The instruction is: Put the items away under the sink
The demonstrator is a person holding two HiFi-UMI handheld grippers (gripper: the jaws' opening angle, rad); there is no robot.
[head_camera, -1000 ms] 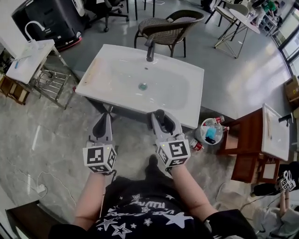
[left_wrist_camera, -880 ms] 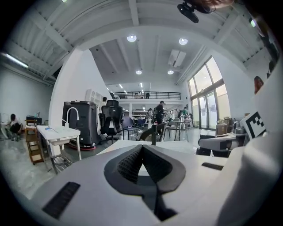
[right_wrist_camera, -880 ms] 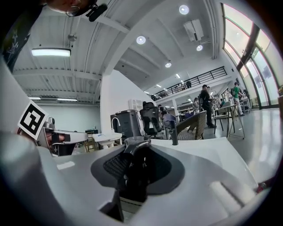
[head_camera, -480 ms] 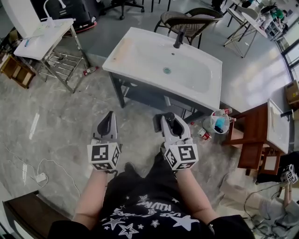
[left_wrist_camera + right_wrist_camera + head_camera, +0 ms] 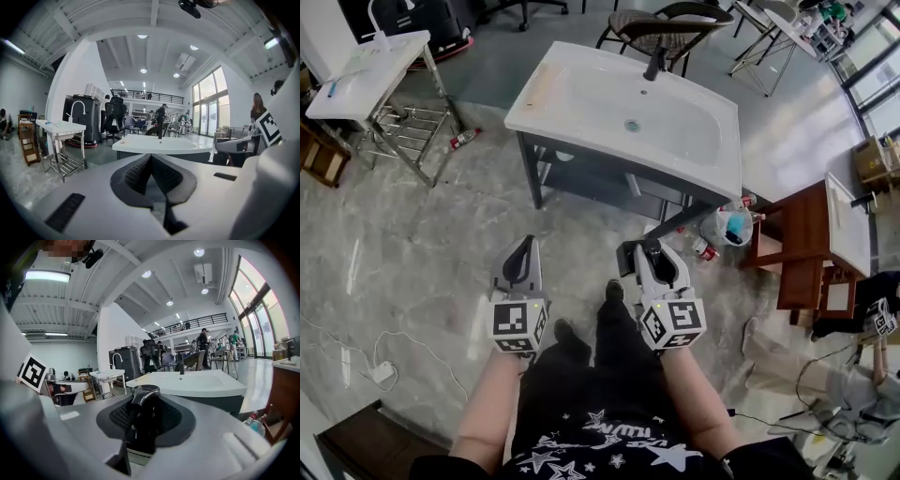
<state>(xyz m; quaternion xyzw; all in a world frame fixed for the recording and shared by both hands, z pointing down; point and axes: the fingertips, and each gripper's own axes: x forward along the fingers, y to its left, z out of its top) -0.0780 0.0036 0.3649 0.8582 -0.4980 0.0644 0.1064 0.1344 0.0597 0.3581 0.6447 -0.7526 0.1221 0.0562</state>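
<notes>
Grey marbled flooring is spreading out under a white sink [image 5: 546, 94], which is standing on a dark open frame [image 5: 581, 176] with a black faucet [image 5: 654, 64] rising at its far edge. A person is standing on the near side of it, well apart from it, and is holding both tools out low over the floor. The left gripper [image 5: 525, 246] is pointing toward the sink with its ribbed pads [image 5: 137, 172] pressed together at the tips and nothing between them. The right gripper [image 5: 652, 251] is clamping a dark item [image 5: 143, 414] with a glossy rounded top, which is standing upright between its pads and is showing in the head view as a black shape [image 5: 649, 249] at the jaw tips, over the floor in front of the frame. Beside the sink's right end, a clear tub [image 5: 727, 228] and some bottles [image 5: 705, 249] are sitting on the floor next to a brown wooden cabinet [image 5: 806, 258]. Off to the left, a smaller white basin [image 5: 366, 66] is resting on a metal rack.
</notes>
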